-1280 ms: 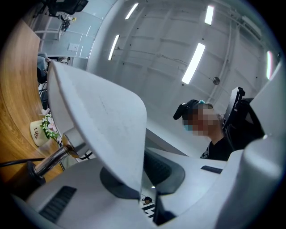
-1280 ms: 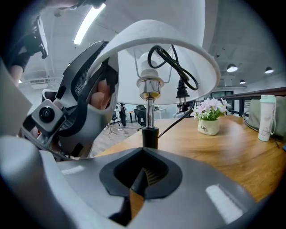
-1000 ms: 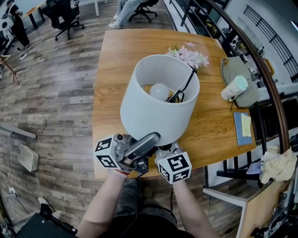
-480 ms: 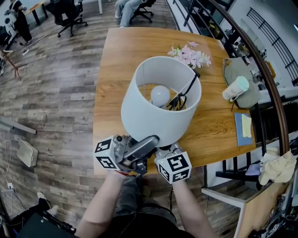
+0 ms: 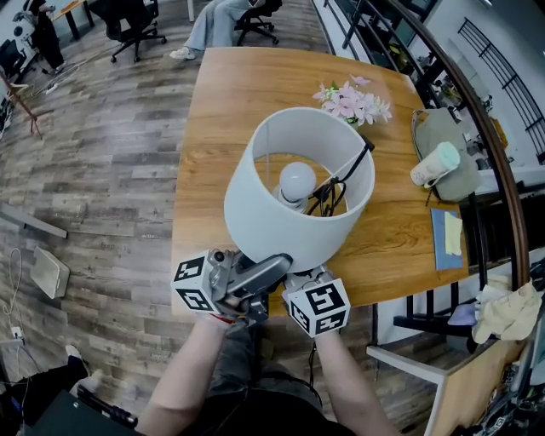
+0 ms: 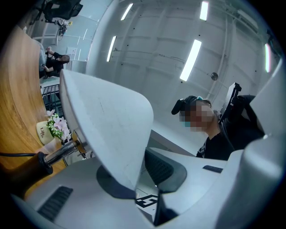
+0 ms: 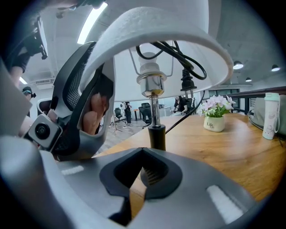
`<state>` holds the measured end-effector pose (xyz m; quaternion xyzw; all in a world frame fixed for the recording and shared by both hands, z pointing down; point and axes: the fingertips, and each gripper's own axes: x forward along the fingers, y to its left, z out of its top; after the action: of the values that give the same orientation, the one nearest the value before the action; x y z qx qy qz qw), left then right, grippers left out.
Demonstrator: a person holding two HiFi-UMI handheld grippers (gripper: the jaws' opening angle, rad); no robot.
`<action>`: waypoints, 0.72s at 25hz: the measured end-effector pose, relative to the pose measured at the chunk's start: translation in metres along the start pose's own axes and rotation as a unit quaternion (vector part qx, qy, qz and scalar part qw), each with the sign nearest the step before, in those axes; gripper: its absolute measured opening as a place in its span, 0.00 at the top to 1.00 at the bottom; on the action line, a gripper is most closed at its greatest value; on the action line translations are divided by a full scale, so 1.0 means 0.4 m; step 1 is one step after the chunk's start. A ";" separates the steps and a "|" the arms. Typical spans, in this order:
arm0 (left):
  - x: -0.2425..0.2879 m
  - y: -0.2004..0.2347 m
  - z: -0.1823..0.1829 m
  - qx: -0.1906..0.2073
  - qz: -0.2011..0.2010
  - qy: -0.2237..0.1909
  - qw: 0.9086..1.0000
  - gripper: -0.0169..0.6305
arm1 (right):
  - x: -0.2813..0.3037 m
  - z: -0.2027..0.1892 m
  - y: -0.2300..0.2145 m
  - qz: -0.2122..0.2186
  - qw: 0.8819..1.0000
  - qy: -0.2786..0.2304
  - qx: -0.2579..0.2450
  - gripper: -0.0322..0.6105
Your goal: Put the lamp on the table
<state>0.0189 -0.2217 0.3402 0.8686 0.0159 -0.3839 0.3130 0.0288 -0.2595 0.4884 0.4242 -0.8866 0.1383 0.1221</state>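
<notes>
The lamp's white shade [image 5: 298, 196] hangs over the near part of the wooden table [image 5: 221, 111], with the bulb [image 5: 297, 179] and a coiled black cord [image 5: 334, 189] visible inside it. My left gripper [image 5: 277, 260] is shut on the shade's lower rim; in the left gripper view the rim [image 6: 107, 120] runs between the jaws of the left gripper [image 6: 143, 179]. My right gripper [image 5: 300, 274] sits just under the shade beside it, shut with nothing between its pads. Its own view looks past the right gripper [image 7: 140, 172] up the lamp's metal stem [image 7: 154, 112]. The lamp's foot is hidden.
A small pot of pink flowers [image 5: 353, 102] stands at the table's far right. A grey bag [image 5: 443, 128] with a white bottle [image 5: 430, 163] and a blue book [image 5: 444, 237] lie along the right edge. Office chairs and a seated person [image 5: 217, 21] are beyond.
The shade has swung a little more upright and shifted slightly right over the table, so the bulb sits nearer its middle. Both grippers have kept their places at the rim.
</notes>
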 end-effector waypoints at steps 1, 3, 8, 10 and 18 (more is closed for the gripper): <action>-0.002 0.000 -0.002 0.000 0.001 0.000 1.000 0.89 | 0.001 -0.001 0.001 0.001 1.000 0.001 0.000 0.94; -0.005 -0.002 -0.004 0.001 0.002 0.000 1.000 0.89 | 0.002 -0.001 0.003 0.004 1.000 0.002 -0.001 0.94; -0.008 -0.004 -0.008 0.003 0.006 0.001 1.000 0.88 | 0.002 -0.003 0.008 0.009 1.000 0.005 -0.002 0.94; -0.009 -0.002 -0.010 0.004 0.008 -0.001 1.000 0.88 | 0.003 -0.008 0.009 0.009 1.000 0.006 -0.002 0.94; -0.015 -0.005 -0.007 0.008 0.015 -0.009 1.000 0.87 | 0.003 -0.013 0.018 0.014 1.000 0.009 -0.005 0.94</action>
<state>0.0160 -0.2173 0.3448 0.8676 -0.0026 -0.3873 0.3120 0.0227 -0.2542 0.4926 0.4098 -0.8919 0.1399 0.1303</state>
